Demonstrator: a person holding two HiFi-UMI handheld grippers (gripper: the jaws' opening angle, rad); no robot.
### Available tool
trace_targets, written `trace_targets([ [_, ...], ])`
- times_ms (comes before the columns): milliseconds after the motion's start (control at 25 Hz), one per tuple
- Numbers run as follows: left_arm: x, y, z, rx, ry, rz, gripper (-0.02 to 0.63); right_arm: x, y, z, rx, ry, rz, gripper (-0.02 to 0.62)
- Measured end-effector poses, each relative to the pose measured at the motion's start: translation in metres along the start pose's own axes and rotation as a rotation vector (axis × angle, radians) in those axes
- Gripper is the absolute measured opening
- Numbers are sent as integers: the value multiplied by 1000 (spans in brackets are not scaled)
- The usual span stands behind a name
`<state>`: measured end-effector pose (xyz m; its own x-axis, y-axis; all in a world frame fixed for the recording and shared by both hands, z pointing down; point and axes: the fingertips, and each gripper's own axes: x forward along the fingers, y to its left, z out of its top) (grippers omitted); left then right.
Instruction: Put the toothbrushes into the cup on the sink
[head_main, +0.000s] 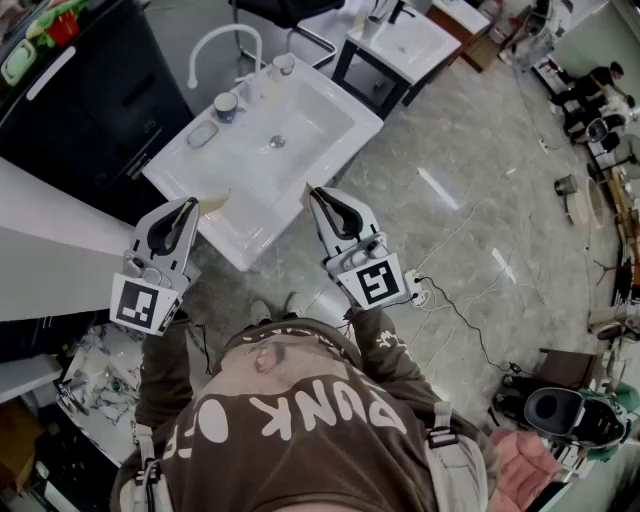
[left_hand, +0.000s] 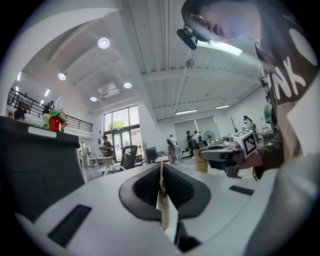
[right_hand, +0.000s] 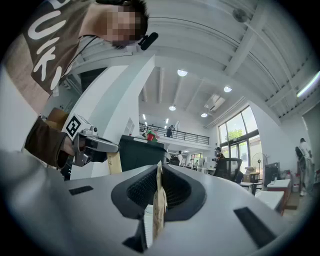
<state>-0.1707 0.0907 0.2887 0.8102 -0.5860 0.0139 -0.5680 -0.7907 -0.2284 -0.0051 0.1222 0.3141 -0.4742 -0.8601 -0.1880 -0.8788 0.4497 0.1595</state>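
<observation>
Both grippers are held side by side at the near edge of a white sink (head_main: 330, 120). My left gripper (head_main: 189, 207) is shut on a tan toothbrush (head_main: 214, 203) whose end pokes out over the sink's near corner. The same gripper (left_hand: 161, 169) shows the tan handle (left_hand: 162, 200) pinched between its jaws. My right gripper (head_main: 311, 194) is shut on a second toothbrush, seen in its own view (right_hand: 159, 169) as a tan handle (right_hand: 159, 202) with white bristles. A small blue-and-white cup (head_main: 226, 106) stands on the sink's far left rim, apart from both grippers.
A curved white faucet (head_main: 222, 40) rises behind the cup, and a clear glass (head_main: 284, 65) stands to its right. A soap dish (head_main: 201, 134) lies left of the cup. A dark cabinet (head_main: 90, 110) stands left of the sink. Cables (head_main: 470, 320) trail on the floor at right.
</observation>
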Motion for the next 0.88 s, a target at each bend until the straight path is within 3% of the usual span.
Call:
trace_targets([
  [440,-5,14,-6,-18,-22,-6,6,16,5,-1,19,0,-5,34],
  [880,-11,26,-12,-28,-35,-53,6,34,14,1,-26,18,-30,32],
])
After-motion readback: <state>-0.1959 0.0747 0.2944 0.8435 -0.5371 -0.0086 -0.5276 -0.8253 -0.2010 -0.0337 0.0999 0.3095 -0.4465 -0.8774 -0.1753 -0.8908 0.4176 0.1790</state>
